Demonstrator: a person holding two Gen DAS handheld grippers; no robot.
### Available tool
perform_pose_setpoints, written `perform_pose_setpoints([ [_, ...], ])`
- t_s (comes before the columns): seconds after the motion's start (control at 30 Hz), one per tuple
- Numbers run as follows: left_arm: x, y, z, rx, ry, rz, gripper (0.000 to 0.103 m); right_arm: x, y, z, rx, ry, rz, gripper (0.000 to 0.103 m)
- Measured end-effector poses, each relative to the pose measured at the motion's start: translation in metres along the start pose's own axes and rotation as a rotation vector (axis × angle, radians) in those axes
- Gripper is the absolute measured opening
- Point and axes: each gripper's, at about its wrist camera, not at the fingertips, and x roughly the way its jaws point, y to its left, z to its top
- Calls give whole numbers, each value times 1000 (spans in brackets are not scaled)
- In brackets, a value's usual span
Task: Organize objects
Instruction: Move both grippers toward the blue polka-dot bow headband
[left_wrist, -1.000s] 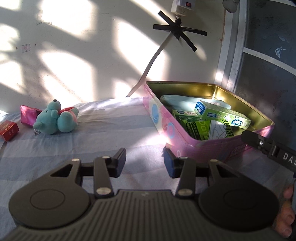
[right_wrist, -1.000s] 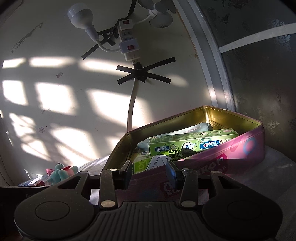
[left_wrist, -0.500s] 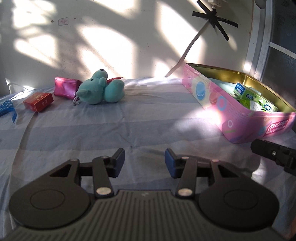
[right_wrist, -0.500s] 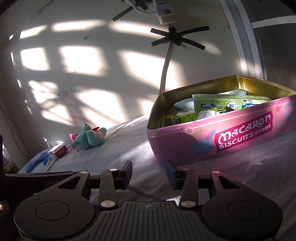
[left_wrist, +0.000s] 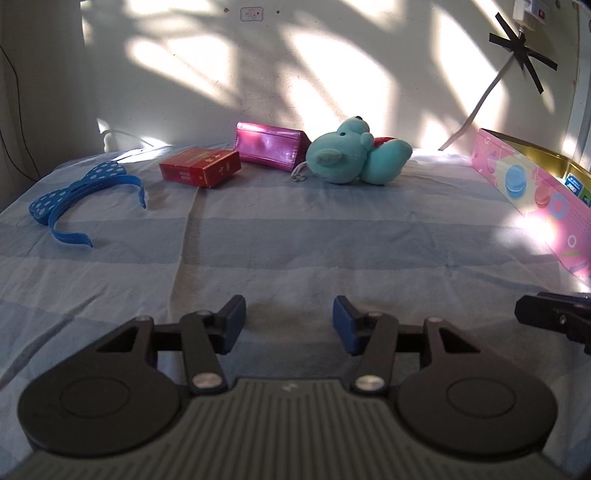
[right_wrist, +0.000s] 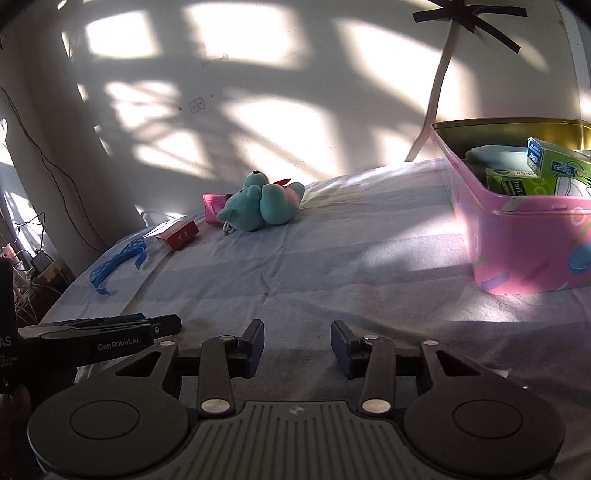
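Nearest the cameras, over the bare striped sheet (left_wrist: 332, 240), the left gripper (left_wrist: 289, 318) has nothing between its jaws, which are opening, and the right gripper (right_wrist: 297, 341) stands parted about half way and empty too; the things left to sort all lie well beyond both, along the far edge by the wall; farthest left, the blue polka-dot bow headband (left_wrist: 79, 194) looks light and springy, and its thin curved band would probably pinch more surely than the floppy bow; right of it the red carton (left_wrist: 200, 167) looks stiff and light, best taken across its short faces; the glossy magenta pouch (left_wrist: 271, 144) behind may be slippery, so its folded top edge seems the safer hold; just right of it, the teal plush toy (left_wrist: 356, 155) is soft and will squash, so a limb or the head seems a fair hold; at the right the pink macaron biscuit tin (right_wrist: 517, 236) stands open, already holding green cartons (right_wrist: 554, 164).
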Motion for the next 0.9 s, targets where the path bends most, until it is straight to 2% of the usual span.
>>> perform_pose_setpoints([
  [0.33, -1, 65, -1, -34, -12, 97, 56, 35, 53, 1, -128, 55, 41, 41],
  [0.4, -3, 80, -3, -45, -19, 102, 62, 43, 64, 2, -157, 64, 54, 41],
  [0.43, -4, 87, -4, -45, -24, 113, 63, 48, 71, 3, -171, 70, 62, 42],
  [0.57, -6, 124, -6, -27, -50, 212, 61, 71, 96, 7, -210, 86, 109, 41],
  [0.73, -13, 189, -9, -168, -82, 282, 61, 103, 135, 12, -282, 97, 146, 43],
  [0.77, -15, 203, -10, -228, -88, 282, 60, 109, 143, 14, -289, 99, 158, 43],
  [0.87, -23, 236, -18, -432, -134, 204, 60, 130, 171, 22, -331, 87, 178, 41],
  [0.9, -27, 238, -20, -463, -154, 219, 59, 138, 179, 26, -341, 73, 182, 40],
])
